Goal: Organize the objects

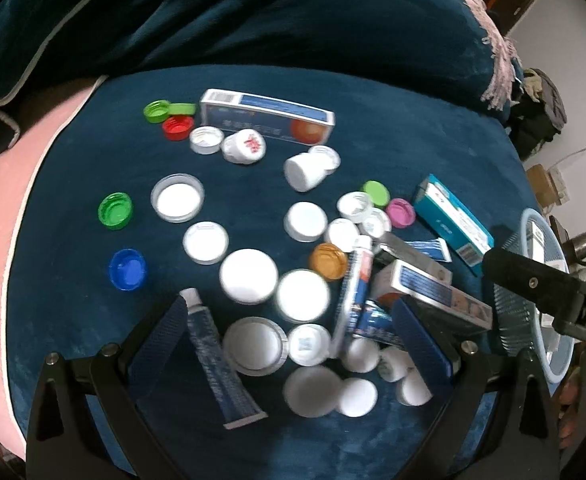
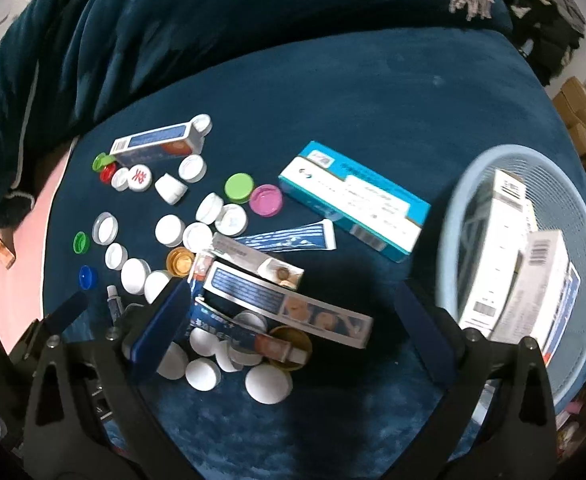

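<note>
Blue velvet bedding (image 2: 373,92) carries the whole jumble, and the sorting looks well under way: two boxes (image 2: 505,248) stand on end in the pale blue basket (image 2: 473,168) at the right, caps left scattered on the left. Right claw (image 2: 289,312) is spread wide, holding nothing, poised over the grey-blue box (image 2: 277,300) in the near pile. That box lies flat, long axis running left to right, tilting nearer at the right, so it sits crosswise between the fingers. Teal box (image 2: 353,200) lies beyond, angled the same way. Left claw (image 1: 289,332) hangs spread too, over white caps (image 1: 249,276), a tube (image 1: 213,360) just beside its left finger, pointing away.
</note>
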`<state>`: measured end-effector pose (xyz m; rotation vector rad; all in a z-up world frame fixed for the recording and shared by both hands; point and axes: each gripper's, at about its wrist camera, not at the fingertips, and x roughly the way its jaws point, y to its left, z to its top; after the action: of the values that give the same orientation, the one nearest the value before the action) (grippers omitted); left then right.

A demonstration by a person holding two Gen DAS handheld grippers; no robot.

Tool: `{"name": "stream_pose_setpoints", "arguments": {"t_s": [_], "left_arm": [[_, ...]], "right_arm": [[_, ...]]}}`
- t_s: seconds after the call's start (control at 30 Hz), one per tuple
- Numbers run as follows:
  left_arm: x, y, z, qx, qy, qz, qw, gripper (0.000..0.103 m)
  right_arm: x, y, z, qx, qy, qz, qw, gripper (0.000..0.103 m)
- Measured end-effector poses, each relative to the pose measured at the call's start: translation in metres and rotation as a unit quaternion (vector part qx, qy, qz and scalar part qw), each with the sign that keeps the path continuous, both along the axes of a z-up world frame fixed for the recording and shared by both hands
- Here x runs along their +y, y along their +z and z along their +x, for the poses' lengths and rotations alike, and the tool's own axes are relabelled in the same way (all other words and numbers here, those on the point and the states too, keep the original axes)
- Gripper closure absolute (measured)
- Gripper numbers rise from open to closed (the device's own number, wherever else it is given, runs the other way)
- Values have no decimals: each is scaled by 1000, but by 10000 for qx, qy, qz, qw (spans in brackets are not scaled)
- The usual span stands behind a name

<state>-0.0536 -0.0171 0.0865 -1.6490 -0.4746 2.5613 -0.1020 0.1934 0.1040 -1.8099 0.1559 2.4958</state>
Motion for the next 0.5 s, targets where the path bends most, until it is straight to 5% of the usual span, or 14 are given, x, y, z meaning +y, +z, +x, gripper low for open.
{"name": "stream_pose_setpoints", "arguments": {"t_s": [0.5], "left_arm": [[-78,-23,7,-178,686,-101,9974,1]], "right_arm": [[-46,-31,-31,-244,372,-383,9983,0]]}}
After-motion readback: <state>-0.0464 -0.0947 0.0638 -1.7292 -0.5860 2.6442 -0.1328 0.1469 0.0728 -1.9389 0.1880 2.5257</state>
